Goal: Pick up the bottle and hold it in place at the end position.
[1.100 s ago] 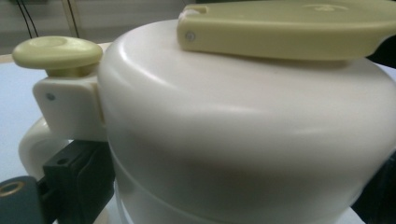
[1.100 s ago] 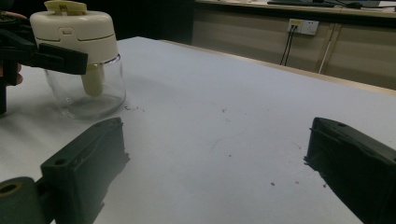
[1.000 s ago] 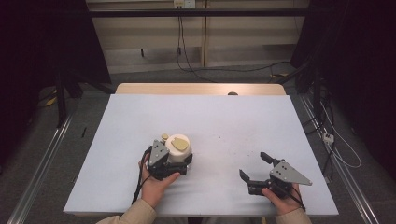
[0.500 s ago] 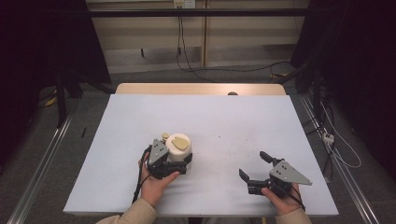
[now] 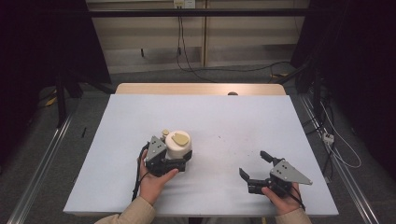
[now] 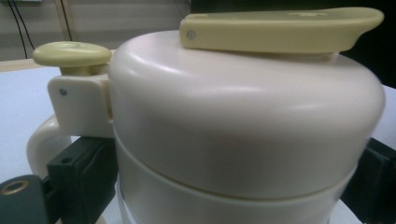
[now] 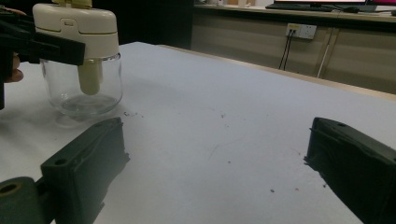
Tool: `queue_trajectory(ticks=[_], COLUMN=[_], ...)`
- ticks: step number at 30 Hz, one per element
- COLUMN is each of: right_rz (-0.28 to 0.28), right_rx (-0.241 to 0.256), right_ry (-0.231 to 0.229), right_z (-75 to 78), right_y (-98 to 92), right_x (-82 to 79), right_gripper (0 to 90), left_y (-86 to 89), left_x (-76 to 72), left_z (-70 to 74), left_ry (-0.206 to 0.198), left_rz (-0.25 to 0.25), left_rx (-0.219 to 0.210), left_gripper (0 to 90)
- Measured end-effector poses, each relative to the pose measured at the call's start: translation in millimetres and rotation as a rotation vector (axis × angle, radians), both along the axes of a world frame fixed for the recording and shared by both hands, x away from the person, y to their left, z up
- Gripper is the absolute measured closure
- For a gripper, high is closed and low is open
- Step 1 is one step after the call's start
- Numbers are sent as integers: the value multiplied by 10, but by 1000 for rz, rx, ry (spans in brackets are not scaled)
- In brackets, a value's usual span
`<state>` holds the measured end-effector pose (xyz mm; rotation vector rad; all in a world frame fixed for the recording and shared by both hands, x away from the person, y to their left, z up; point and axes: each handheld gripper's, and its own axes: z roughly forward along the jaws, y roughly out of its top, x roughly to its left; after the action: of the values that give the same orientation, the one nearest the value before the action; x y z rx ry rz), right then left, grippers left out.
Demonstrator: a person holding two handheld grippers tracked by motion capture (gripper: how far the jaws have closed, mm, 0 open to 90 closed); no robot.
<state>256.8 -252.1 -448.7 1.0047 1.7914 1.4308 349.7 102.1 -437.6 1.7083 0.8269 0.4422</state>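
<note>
Clearly the left hand-held gripper [image 5: 173, 156] is clamping the jar [image 5: 178, 145] at its stiff plastic lid, sparing the fragile, slippery glass; the right hand-held gripper [image 5: 255, 167] is resting open.

Three cameras: one fixed overhead, two gripper-mounted.
The bench [image 5: 233, 126] is seen from above the near edge, looking forward and down. The jar [image 6: 243, 121] is framed at very close range in the left gripper view; the same jar [image 7: 81, 56] is caught from farther off, low over the bench, in the right gripper view.
</note>
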Motion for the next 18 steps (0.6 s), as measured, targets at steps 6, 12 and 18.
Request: queue_trajectory(ticks=[6,12,18], right_rz=[1,4,4], right_rx=[6,13,14], right_ry=[-2,-6,-9], right_z=[-1,-1,1], right_y=[-5,-12,-1], right_x=[6,14,24], right_gripper=[38,39,39], left_y=[-11,-23,-18], left_x=[20,26,39], left_z=[-2,19,37], left_ry=[0,-12,-24], left_rz=[6,7,16], left_rx=[-4,-17,-32], left_gripper=[59,61,62])
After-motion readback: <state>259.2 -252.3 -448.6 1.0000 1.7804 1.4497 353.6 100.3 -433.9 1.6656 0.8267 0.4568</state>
